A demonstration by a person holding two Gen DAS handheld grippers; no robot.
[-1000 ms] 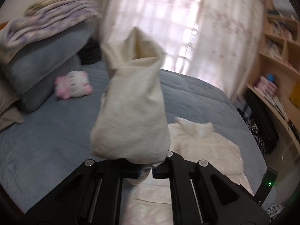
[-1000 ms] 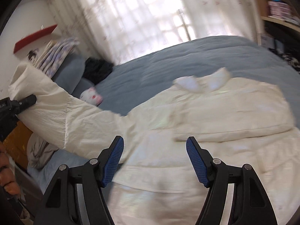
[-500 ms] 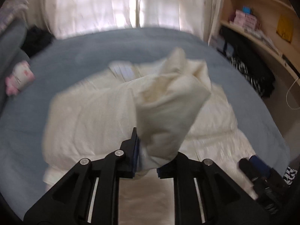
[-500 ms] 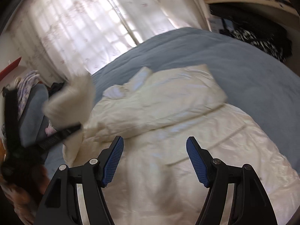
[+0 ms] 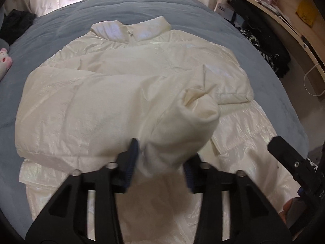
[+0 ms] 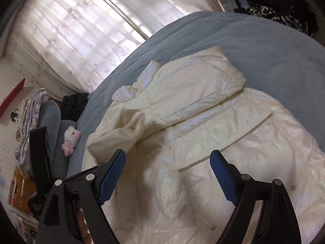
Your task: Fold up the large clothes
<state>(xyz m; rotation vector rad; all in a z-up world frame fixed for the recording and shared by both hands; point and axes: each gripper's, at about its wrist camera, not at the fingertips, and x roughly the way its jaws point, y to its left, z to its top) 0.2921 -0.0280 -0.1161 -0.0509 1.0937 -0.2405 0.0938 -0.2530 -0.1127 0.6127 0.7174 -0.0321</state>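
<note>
A large cream puffer jacket (image 5: pixel 142 65) lies spread on the grey-blue bed (image 5: pixel 61 26), collar at the far end, both sleeves folded across its chest. My left gripper (image 5: pixel 160 162) has its jaws parted around the cuff of the left sleeve (image 5: pixel 182 126), which bulges between the blue pads and rests on the jacket front. My right gripper (image 6: pixel 166 174) is open and empty, hovering above the jacket's lower half (image 6: pixel 203 162). The right gripper's body also shows at the right edge of the left wrist view (image 5: pixel 294 166).
A pink plush toy (image 6: pixel 71 140) lies beside grey pillows (image 6: pixel 50 118) with folded linens at the bed's left. Dark clothes (image 5: pixel 14 24) lie at the far left corner. Curtains (image 6: pixel 81 30) hang behind the bed. Shelves (image 5: pixel 284 10) and dark patterned clothes (image 5: pixel 264 46) stand at the right.
My left gripper swung the sleeve from high on the left across onto the jacket front, and its jaws have widened around the cuff. My right gripper stayed open.
</note>
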